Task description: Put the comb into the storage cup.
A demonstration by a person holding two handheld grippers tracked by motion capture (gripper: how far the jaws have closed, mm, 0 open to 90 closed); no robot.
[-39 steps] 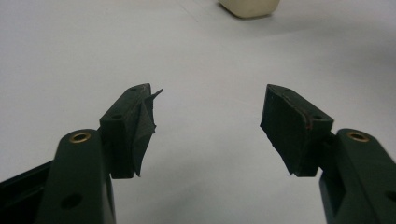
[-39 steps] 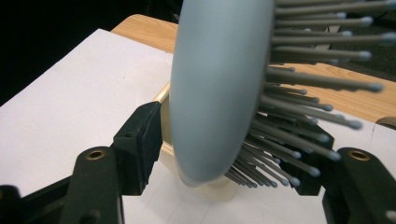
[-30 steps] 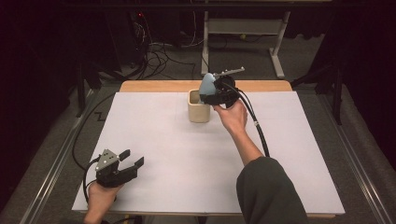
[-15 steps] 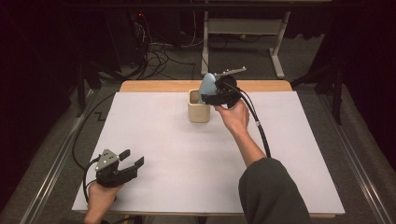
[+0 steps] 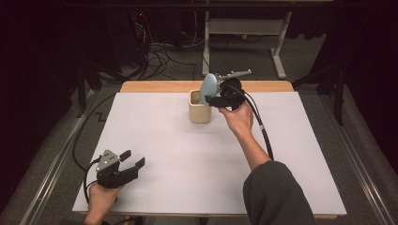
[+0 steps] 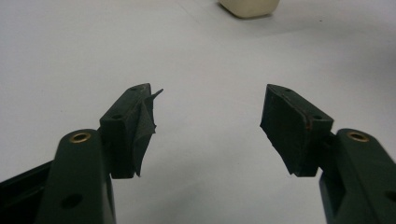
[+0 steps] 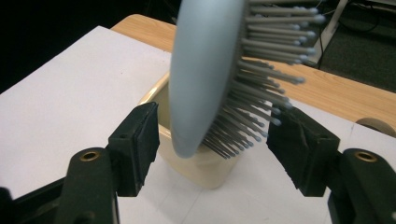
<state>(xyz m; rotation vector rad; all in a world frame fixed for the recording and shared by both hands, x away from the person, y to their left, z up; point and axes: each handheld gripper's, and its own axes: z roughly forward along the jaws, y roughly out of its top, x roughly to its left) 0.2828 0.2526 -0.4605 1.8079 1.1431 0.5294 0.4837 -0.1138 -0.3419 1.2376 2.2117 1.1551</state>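
The white surface (image 5: 155, 140) is carrying a light cream cup (image 5: 199, 112) near its far edge. The blue hairbrush (image 5: 208, 88) is standing in it handle down, its head leaning out over the rim. You are holding your right hand-held gripper (image 7: 215, 130) open around that head, with the pads not pressing. If you are pulling away sideways, a pad is likely to snag the bristles (image 7: 261, 93) and tip the top-heavy cup over. Your left hand-held gripper (image 5: 133, 158) is resting open and empty, well apart.
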